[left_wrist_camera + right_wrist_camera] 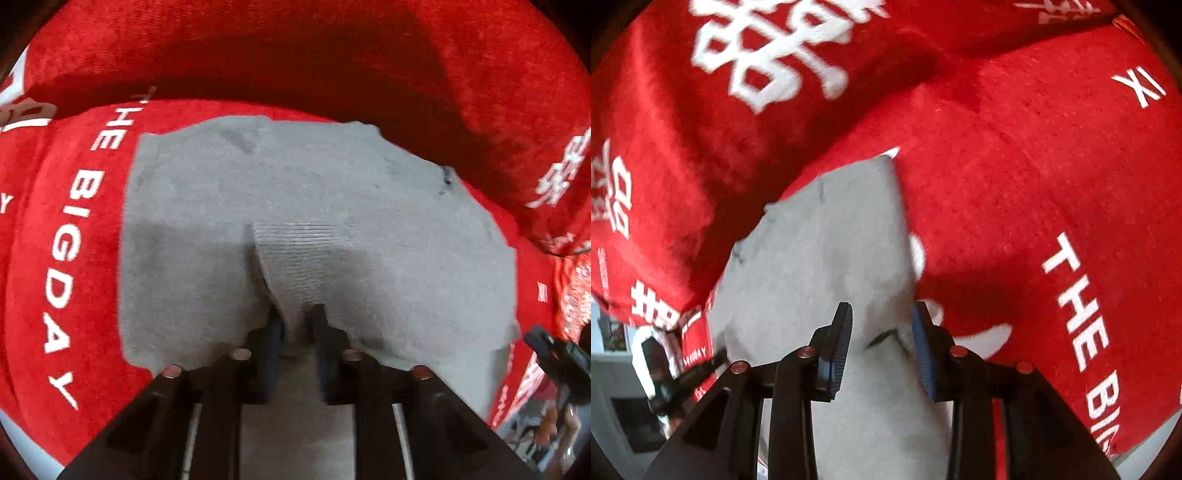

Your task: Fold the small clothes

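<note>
The grey garment [317, 206] lies on the red lettered blanket [66, 229]. Left gripper [297, 321]: jaws nearly closed, pinching a ribbed fold at the garment's near edge. Right gripper [882, 325]: jaws spread apart, blue pads [839, 347] flanking a grey fold without clamping it

A red plush cover [258, 55] with white lettering "THE BIG DAY" [74, 236] is spread across both views. A large white double-happiness character [775, 48] is printed on a raised fold. Blurred room background is seen at the lower corner [613, 387].
</note>
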`<state>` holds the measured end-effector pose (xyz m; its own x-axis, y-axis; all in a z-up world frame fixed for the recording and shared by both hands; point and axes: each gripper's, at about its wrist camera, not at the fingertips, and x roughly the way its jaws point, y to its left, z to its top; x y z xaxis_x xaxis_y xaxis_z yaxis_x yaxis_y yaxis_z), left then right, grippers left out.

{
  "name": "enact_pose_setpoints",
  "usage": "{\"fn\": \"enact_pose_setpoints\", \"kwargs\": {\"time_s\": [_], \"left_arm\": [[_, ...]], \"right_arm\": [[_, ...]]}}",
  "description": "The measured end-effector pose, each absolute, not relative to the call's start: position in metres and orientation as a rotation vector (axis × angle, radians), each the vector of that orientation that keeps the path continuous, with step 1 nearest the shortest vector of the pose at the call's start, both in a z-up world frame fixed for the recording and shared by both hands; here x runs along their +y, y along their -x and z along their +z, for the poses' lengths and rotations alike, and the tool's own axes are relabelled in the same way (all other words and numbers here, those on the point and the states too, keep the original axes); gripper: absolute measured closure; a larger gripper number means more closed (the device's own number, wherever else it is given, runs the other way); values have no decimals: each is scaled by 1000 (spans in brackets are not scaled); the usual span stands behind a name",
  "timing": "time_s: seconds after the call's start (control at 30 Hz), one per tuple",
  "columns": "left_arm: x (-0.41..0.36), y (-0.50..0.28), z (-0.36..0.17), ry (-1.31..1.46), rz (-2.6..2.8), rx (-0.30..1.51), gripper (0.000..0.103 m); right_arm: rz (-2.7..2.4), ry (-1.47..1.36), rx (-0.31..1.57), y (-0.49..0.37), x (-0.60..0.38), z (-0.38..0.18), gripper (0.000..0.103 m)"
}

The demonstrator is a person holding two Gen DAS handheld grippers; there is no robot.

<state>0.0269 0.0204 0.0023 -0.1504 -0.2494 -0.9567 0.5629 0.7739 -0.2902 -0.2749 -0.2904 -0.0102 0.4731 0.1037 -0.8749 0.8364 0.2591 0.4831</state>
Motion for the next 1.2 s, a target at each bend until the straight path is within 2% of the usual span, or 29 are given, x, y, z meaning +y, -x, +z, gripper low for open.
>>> {"fn": "enact_pose_setpoints", "kwargs": {"time_s": [0.1, 0.17, 0.2, 0.43, 0.47, 0.57, 0.6, 0.63, 0.7, 0.83, 1.03, 1.07, 1.1, 1.17, 1.2], "left_arm": [[21, -21, 4, -296, -722, 1549, 86], [24, -18, 6, -308, -717, 1538, 86], [26, -17, 6, -320, -712, 1530, 86], [54, -32, 3, -397, -620, 1491, 87], [59, -36, 4, -384, -607, 1500, 89], [65, -39, 14, -391, -598, 1482, 89], [65, -38, 18, -405, -592, 1466, 89], [64, -36, 19, -414, -590, 1461, 89], [63, -32, 21, -425, -589, 1466, 89], [62, -24, 22, -423, -583, 1485, 89], [71, -14, 24, -435, -560, 1495, 89], [75, -13, 24, -454, -539, 1492, 84], [78, -13, 24, -460, -528, 1489, 53], [88, -13, 31, -441, -502, 1449, 11], [91, -13, 34, -433, -498, 1428, 10]], "right_arm": [[-580, -1280, 1019, 264, -298, -33, 67], [-565, -1197, 1111, 253, -294, -41, 83], [-562, -1116, 1140, 248, -290, -41, 86], [-589, -1056, 1166, 252, -285, -30, 86], [-600, -1051, 1163, 252, -283, -23, 86], [-566, -1058, 1107, 250, -271, -1, 80], [-541, -1080, 1083, 248, -267, 1, 74], [-507, -1110, 1056, 245, -259, 6, 62], [-377, -1223, 1006, 229, -237, 5, 56], [-151, -1400, 967, 171, -178, -15, 56], [-108, -1560, 932, 106, -132, -58, 56], [-121, -1570, 940, 102, -129, -63, 56], [-137, -1571, 949, 98, -126, -68, 56], [-160, -1567, 944, 93, -124, -69, 56], [-176, -1566, 941, 92, -125, -69, 56]]}}
